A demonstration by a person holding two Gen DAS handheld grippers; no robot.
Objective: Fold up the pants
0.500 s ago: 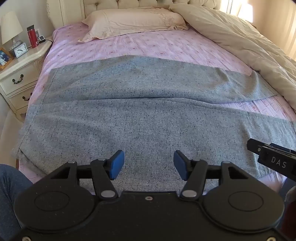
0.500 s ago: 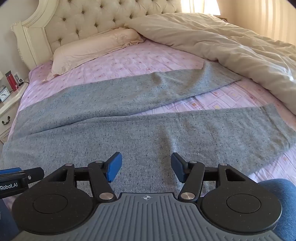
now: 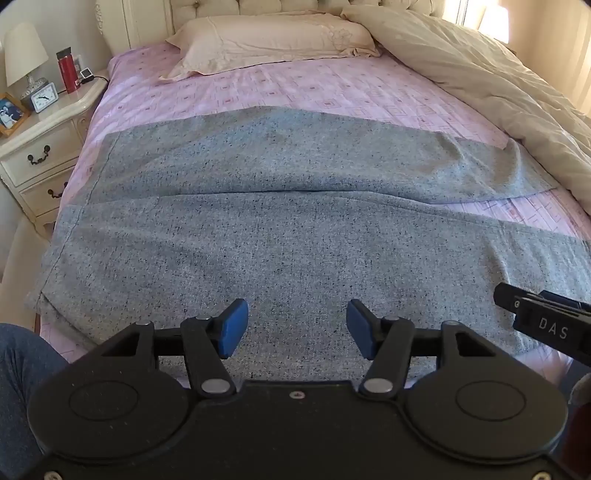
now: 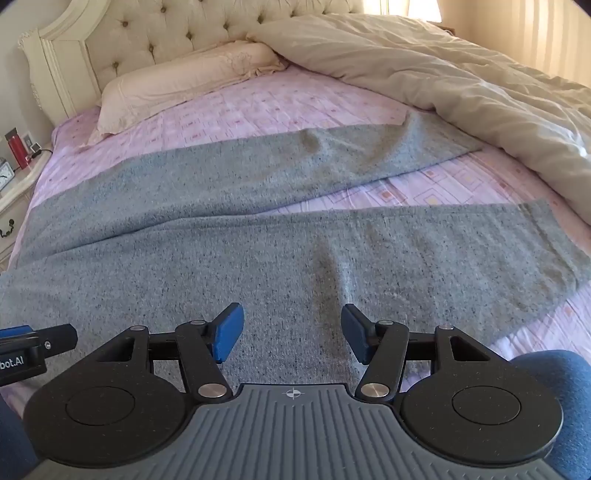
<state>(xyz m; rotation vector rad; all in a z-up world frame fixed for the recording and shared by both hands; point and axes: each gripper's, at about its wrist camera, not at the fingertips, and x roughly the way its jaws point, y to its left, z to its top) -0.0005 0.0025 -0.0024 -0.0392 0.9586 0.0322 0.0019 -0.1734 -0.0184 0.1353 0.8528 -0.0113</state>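
Grey pants (image 3: 295, 236) are spread flat on the bed (image 3: 295, 85); both the left gripper (image 3: 293, 323) and right gripper (image 4: 291, 328) are held wide and empty above them. A single layer could be pinched, leaving the fold skewed.

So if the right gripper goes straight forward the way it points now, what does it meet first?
Most likely the grey pants: the right gripper, jaws open, points over the near leg, at a raised wrinkle. Height above the cloth is unclear, so it may skim further before touching.

Home bedroom: bed (image 3: 295, 85) w/ tufted headboard (image 4: 155, 33), nightstand (image 3: 44, 147), lamp (image 3: 24, 55).
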